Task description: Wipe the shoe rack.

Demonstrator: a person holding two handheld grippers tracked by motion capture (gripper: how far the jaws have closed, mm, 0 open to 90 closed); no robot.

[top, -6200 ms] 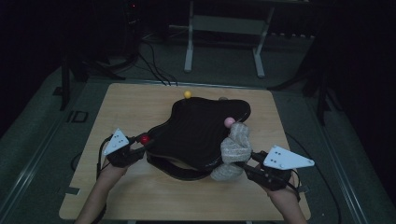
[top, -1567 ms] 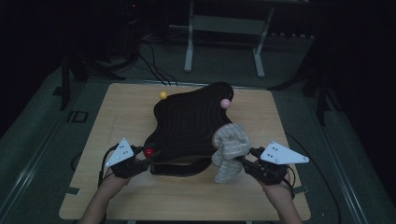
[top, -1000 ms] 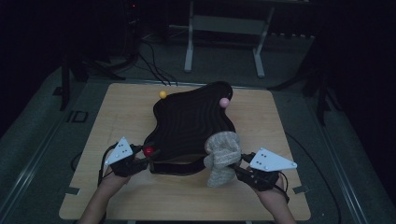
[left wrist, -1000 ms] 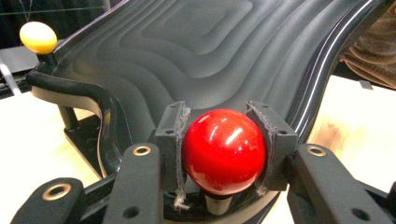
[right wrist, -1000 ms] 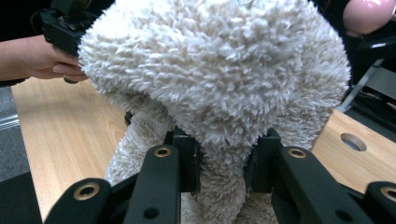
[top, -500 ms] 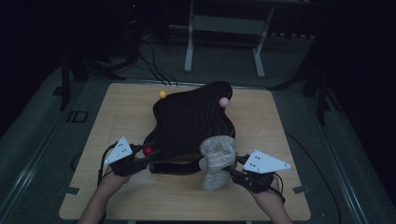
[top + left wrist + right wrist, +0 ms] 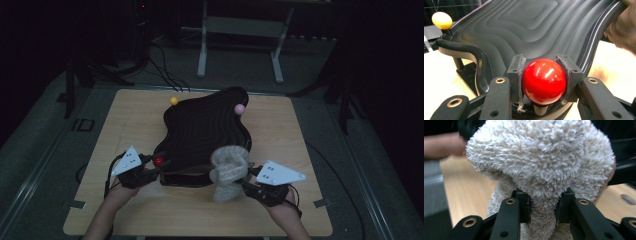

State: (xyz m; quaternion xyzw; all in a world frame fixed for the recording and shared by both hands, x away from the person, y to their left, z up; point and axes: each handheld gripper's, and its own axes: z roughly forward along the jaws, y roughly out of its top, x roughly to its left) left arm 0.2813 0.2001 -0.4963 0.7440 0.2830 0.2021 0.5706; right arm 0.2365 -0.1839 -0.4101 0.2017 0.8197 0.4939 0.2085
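A black ridged board with wavy grooves lies in the middle of the wooden table. It carries a yellow knob, a pink knob and a red knob. My left gripper is shut on the red knob at the board's near left corner. My right gripper is shut on a bunched cream towel, which rests against the board's near right edge. The fluffy towel hides most of what lies beyond the right jaws.
A person's forearms come in from the table's near edge. Cables and a white metal stand sit on the dark floor behind the table. Bare wood lies to the left and right of the board.
The right gripper with the towel has slid a little leftward along the board's near edge. The left gripper has stayed on the red knob. Earlier still, the board was turned slightly.
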